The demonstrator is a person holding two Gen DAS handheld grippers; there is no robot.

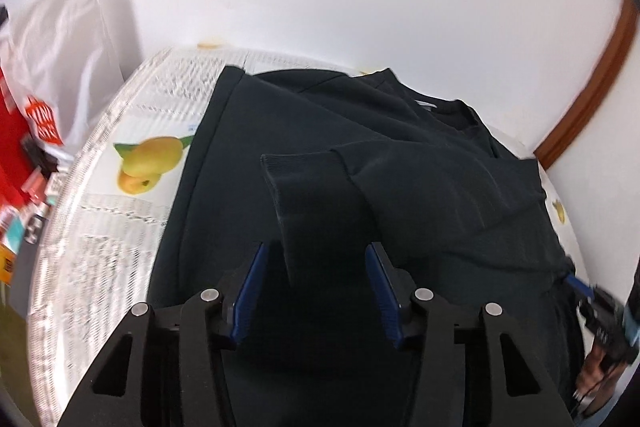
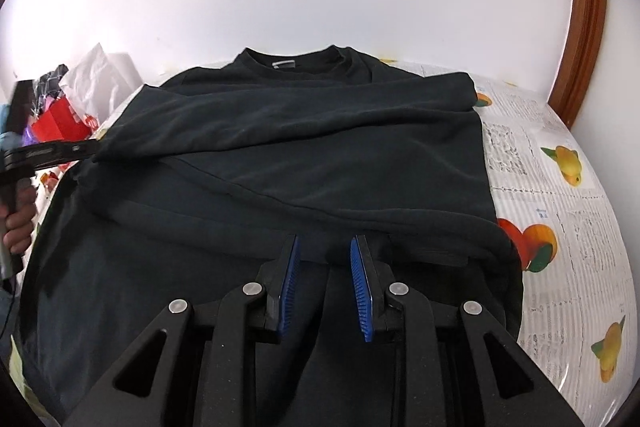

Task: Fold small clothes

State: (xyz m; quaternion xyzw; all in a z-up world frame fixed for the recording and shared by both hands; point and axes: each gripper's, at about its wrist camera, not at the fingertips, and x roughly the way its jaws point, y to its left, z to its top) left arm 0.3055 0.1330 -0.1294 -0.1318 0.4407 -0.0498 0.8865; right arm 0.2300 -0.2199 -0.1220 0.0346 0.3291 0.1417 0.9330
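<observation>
sweatshirt point(image 2: 280, 155), dark, soft and limp, lies flat on the fruit-print tablecloth point(image 2: 560, 227), long axis from hem at six o'clock to collar point(image 2: 304, 61) at twelve, one sleeve folded across its chest; it will likely sag and wants pinching at cuff point(image 1: 304, 179) or hem. left gripper point(image 1: 316, 267) stands parted around the cuff, pads apparently not pressing. right gripper point(image 2: 324, 263) hangs released over the hem.

No legible text — tablecloth point(image 2: 516, 151) print and red bag point(image 1: 38, 117) lettering blurred
</observation>
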